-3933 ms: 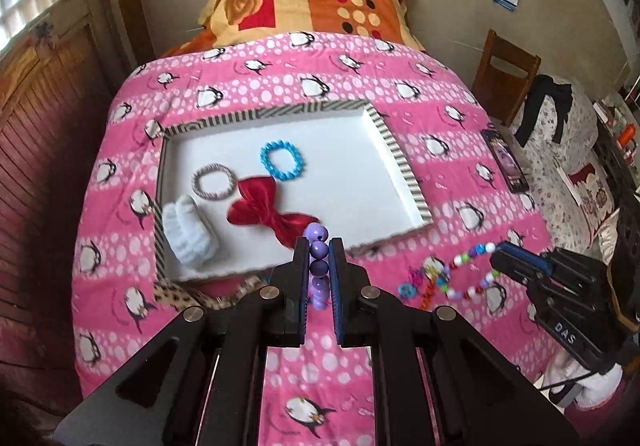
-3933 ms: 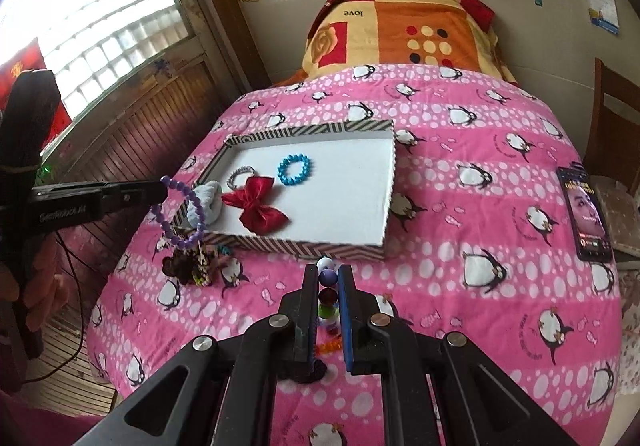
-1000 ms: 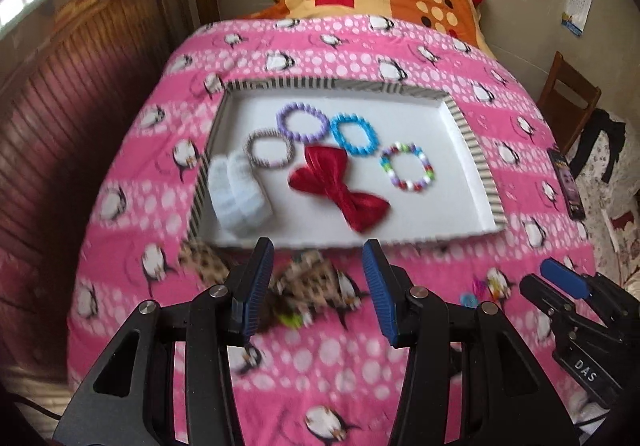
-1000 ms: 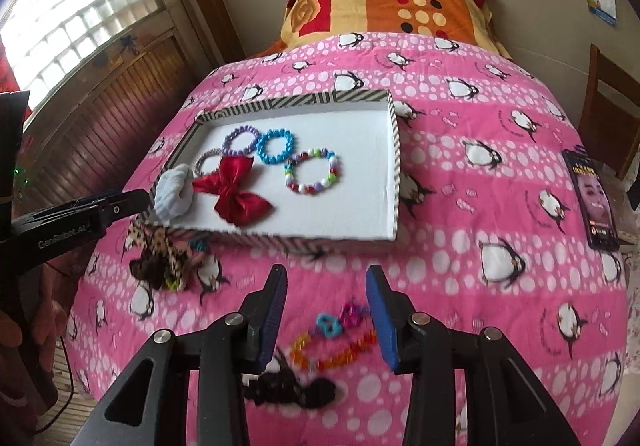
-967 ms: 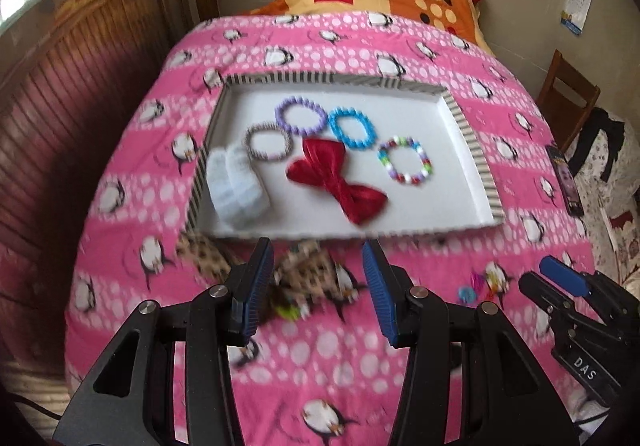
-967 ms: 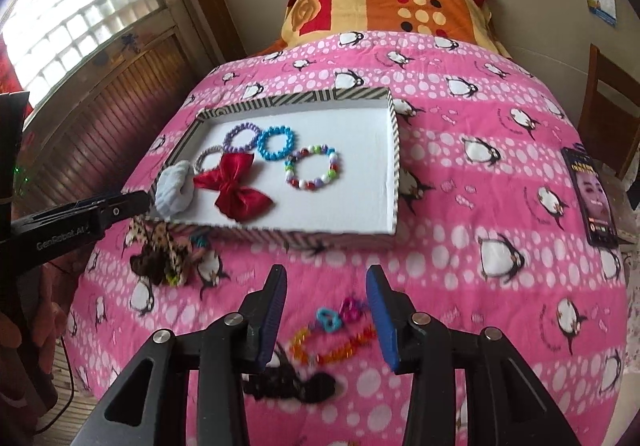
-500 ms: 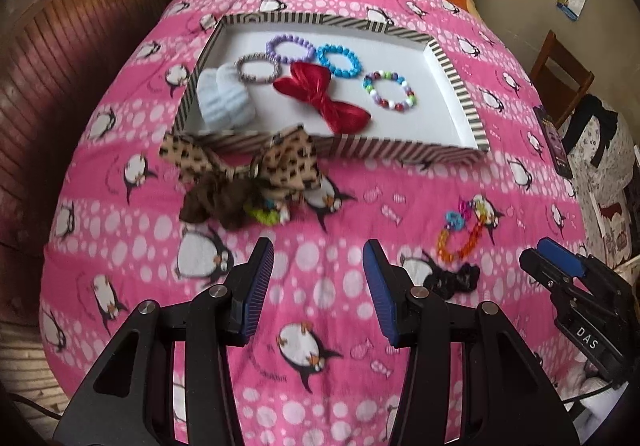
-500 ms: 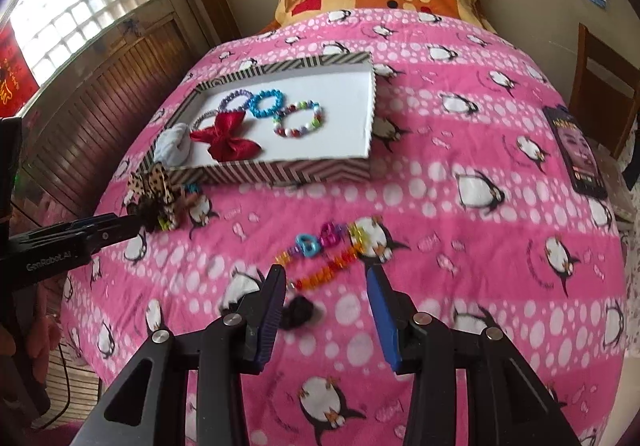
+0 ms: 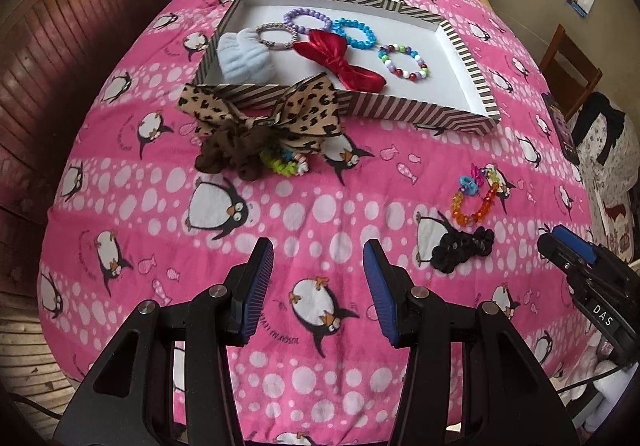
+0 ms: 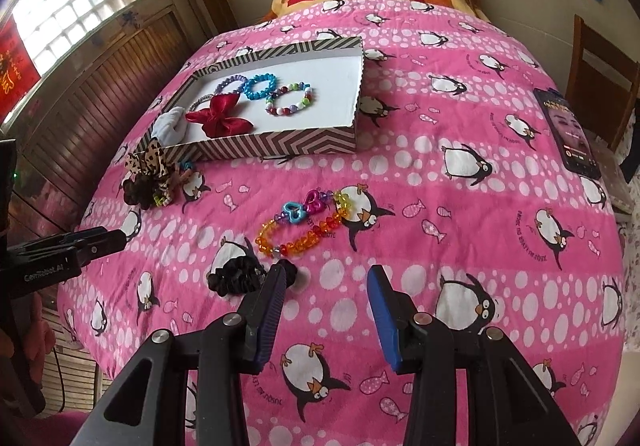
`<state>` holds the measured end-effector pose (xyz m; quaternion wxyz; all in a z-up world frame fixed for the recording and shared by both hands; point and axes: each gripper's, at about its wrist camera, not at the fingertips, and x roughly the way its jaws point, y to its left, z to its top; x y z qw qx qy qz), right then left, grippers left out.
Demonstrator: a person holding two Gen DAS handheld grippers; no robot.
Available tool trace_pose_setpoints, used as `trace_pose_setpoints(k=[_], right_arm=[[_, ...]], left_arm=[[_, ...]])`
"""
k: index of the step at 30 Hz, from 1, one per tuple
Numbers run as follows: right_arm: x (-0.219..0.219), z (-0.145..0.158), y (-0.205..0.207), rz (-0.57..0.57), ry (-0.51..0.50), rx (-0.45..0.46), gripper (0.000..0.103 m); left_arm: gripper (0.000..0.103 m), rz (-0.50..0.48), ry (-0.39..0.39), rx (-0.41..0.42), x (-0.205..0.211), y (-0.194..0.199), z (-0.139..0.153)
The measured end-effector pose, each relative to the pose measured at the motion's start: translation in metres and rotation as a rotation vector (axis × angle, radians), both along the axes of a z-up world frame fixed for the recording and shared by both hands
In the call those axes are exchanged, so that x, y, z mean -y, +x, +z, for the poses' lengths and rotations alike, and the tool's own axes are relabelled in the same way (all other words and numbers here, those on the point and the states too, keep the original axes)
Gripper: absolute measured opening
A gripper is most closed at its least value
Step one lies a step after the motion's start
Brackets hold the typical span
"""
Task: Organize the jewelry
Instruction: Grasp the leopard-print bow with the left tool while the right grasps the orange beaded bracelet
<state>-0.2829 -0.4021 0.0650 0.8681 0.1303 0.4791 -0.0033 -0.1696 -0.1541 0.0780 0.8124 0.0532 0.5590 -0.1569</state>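
Below, both claws hang over the pink penguin-print bedspread (image 9: 320,213) with their jaws apart and nothing between them. Ahead of the left claw (image 9: 318,270) a leopard-print bow (image 9: 308,109) leans against the near wall of the striped tray (image 9: 404,107), touching a brown scrunchie (image 9: 232,153) and a small neon green hair tie (image 9: 280,163). Inside the tray lie a white scrunchie (image 9: 246,59), a silver bracelet (image 9: 276,34), a purple bead bracelet (image 9: 306,18), a blue bead bracelet (image 9: 356,33), a red satin bow (image 9: 340,59) and a multicoloured bead bracelet (image 9: 404,62). The right claw (image 10: 326,282) is tilted down at the bedspread, its left finger just beside a black scrunchie (image 10: 236,278). Just beyond that lies an orange bead bracelet (image 10: 304,232) with blue and pink heart charms. A phone (image 10: 568,133) lies near the bed's right edge, well apart from the jewelry.
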Motion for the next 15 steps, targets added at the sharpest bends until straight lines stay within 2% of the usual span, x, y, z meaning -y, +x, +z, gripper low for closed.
trace_pose_setpoints(k=[9, 11, 15], right_arm=[[0.011, -0.007, -0.006, -0.016, 0.008, -0.021, 0.040], [0.013, -0.009, -0.005, -0.018, 0.009, -0.029, 0.040], [0.016, -0.015, -0.003, -0.022, 0.016, -0.049, 0.040]], left_arm=[[0.047, 0.075, -0.047, -0.044, -0.023, 0.005, -0.005], [0.055, 0.092, -0.060, -0.049, -0.028, 0.008, -0.005], [0.057, 0.134, -0.117, -0.066, -0.040, 0.016, -0.004]])
